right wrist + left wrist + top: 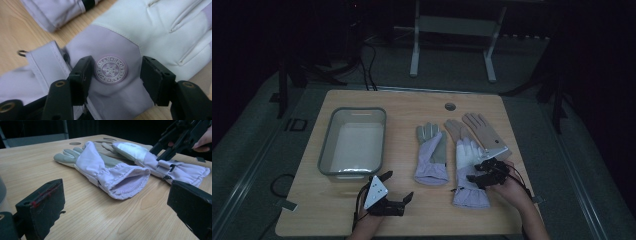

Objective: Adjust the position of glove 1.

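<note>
Two lavender ski gloves lie on the wooden table. The left glove [432,155] [107,170] lies palm up with its cuff opening facing me. The right glove [469,192] [180,170] [160,30] has a white back and a round snowflake emblem [111,69]. My right gripper [477,171] [113,72] is down on that glove, its jaws part open on either side of the emblem, tips on the fabric. My left gripper [398,186] [115,207] rests near the front edge, open wide with nothing between its jaws.
A grey plastic bin [327,150] stands at the table's left. A pair of tan gloves [482,130] lies behind the right lavender glove. A round cable hole [450,106] sits near the far edge. Bare wood lies between the bin and the left glove.
</note>
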A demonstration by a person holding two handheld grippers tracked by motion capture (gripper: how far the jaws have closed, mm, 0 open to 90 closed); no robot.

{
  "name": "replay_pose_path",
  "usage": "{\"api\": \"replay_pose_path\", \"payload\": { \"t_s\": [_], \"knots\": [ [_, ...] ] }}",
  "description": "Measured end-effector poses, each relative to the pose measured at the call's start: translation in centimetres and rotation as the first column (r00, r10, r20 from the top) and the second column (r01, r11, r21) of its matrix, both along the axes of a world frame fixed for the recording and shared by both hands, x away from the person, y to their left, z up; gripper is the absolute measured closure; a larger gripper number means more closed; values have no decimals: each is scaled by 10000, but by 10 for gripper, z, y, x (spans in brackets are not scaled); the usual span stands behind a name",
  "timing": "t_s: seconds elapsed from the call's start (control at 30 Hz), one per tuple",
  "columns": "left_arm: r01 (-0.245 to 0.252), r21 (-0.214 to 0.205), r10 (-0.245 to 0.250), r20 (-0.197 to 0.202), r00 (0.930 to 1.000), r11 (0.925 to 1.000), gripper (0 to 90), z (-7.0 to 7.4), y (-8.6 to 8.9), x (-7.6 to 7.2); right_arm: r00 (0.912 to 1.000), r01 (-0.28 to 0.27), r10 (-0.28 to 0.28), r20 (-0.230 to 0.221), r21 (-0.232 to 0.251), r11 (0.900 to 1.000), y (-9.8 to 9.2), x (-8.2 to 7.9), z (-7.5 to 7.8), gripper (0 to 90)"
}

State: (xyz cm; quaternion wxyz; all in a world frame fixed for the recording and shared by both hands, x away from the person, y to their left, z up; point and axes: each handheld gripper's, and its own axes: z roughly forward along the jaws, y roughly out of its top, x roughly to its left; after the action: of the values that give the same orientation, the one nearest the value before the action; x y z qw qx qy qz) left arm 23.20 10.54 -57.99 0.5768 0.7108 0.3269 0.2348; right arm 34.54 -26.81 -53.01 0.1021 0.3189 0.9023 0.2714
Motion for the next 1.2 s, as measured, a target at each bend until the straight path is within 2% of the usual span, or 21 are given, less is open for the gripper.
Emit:
{"api": "replay_pose_path", "payload": {
  "t_s": [0.07,0.13,0.27,0.37,0.53,0.63,0.73,0.93,1.2],
  "knots": [
    [1,14,-1,15,10000,10000,16,0,0,0,10000,7,-6,68,-260,9997,2,-1,-2,522],
    [2,17,-2,15,10000,10000,16,0,0,0,10000,-80,79,-35,-180,9998,2,-3,-3,609],
    [-3,11,3,18,10000,10000,16,0,0,0,9993,354,-354,92,9,9994,3,-9,-4,648],
    [-11,-12,11,5,10000,10000,16,0,0,0,9976,676,-683,128,438,9967,-1,-13,-1,699],
    [-10,3,10,0,10000,10000,16,0,0,0,9968,761,-774,191,599,9953,-5,-20,10,765],
    [-17,5,17,10,10000,10000,16,0,0,0,9972,609,-648,379,946,9936,-9,-25,19,765],
    [-24,-2,24,9,10000,10000,16,0,0,0,9959,672,-748,507,1380,9882,-15,-28,30,766],
    [-26,-5,26,10,10000,10000,16,0,0,0,9900,877,-1014,978,1349,9870,-23,-30,52,765],
    [-34,-10,34,2,10000,10000,16,0,0,0,9813,855,-1078,1595,1407,9864,-26,-21,85,765]
  ]
}}
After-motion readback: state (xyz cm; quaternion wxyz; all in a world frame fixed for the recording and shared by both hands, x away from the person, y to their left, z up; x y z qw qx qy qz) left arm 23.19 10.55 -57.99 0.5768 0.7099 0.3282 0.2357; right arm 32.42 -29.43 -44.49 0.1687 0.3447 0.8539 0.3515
